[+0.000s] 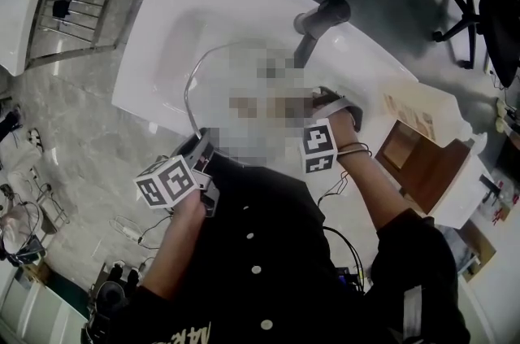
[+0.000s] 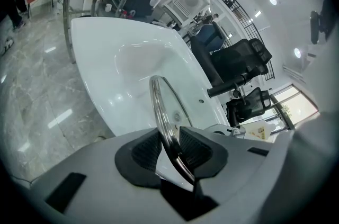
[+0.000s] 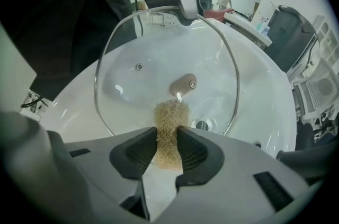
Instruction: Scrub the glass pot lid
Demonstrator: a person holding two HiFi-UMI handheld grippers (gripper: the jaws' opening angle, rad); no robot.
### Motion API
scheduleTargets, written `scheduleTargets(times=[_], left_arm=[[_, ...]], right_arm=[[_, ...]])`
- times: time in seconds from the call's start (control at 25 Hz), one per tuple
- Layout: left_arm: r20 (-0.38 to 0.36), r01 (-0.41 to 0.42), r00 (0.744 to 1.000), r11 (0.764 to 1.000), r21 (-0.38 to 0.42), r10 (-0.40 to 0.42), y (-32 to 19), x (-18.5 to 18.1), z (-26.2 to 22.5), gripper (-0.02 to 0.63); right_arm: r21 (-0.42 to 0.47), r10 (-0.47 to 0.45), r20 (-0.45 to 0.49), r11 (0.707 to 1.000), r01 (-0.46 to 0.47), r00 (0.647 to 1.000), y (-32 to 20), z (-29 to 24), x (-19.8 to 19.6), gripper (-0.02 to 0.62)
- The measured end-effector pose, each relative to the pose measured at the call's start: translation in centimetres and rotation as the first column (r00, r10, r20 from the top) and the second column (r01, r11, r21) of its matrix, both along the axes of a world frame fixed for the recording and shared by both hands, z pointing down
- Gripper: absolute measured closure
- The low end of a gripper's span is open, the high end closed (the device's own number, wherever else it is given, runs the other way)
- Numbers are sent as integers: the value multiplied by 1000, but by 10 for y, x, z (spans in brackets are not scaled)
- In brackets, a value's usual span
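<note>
**Kid:** What is the left claw [image 2: 170, 146] doing?

**Helper:** It is clamped on the rim of the glass pot lid [image 2: 160, 106]. The lid stands on its edge. It sticks out straight ahead of that claw, over the white sink [image 2: 100, 53].

**Kid:** And the right claw [image 3: 168, 146]?

**Helper:** It is squeezed tight on a scratchy tan scrubber [image 3: 169, 122]. The scrubber pokes out past the claw's tips. The glass is right in front of it. The lid's knob [image 3: 184, 83] is just past the scrubber's end.

**Kid:** Is the scrubber touching the glass?

**Helper:** It looks very close, maybe touching. I can't be sure.

**Kid:** Is the lid clean yet?

**Helper:** I don't think the job is far along. I see no soap and no bubbles. I see no dirt either, so I can't tell which parts got rubbed. The lid is held and the scrubber is ready. I think most of the rubbing is left. That means the glass all round the knob, the rim, and maybe the other side.
</note>
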State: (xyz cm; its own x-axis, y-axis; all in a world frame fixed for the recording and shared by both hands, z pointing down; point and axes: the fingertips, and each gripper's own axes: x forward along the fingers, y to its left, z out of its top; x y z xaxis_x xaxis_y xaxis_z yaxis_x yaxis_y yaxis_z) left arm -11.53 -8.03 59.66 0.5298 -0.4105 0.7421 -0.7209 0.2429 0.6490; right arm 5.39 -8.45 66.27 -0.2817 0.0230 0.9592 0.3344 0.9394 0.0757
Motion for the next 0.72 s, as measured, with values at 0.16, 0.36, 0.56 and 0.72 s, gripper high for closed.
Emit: scheduleTargets(times=[0.16, 0.36, 0.56, 0.72], left_arm=[[-6, 4, 1000, 1000, 1, -4, 0, 0, 0, 482], [-6, -4, 1000, 1000, 5, 4, 0, 0, 1, 481], [-11, 0, 1000, 1000, 8, 1, 0, 1, 0, 480], [-10, -2, 1000, 1000, 21, 2, 0, 0, -1, 480]], right_arm=[[-19, -39, -35, 999, 38, 999, 9, -4, 9, 466], [-22, -73, -49, 997, 72, 996, 12, -5, 12, 466], [-16, -87, -59, 996, 86, 994, 15, -7, 14, 466], [64, -24, 42, 998, 21, 999, -6, -18, -13, 465]])
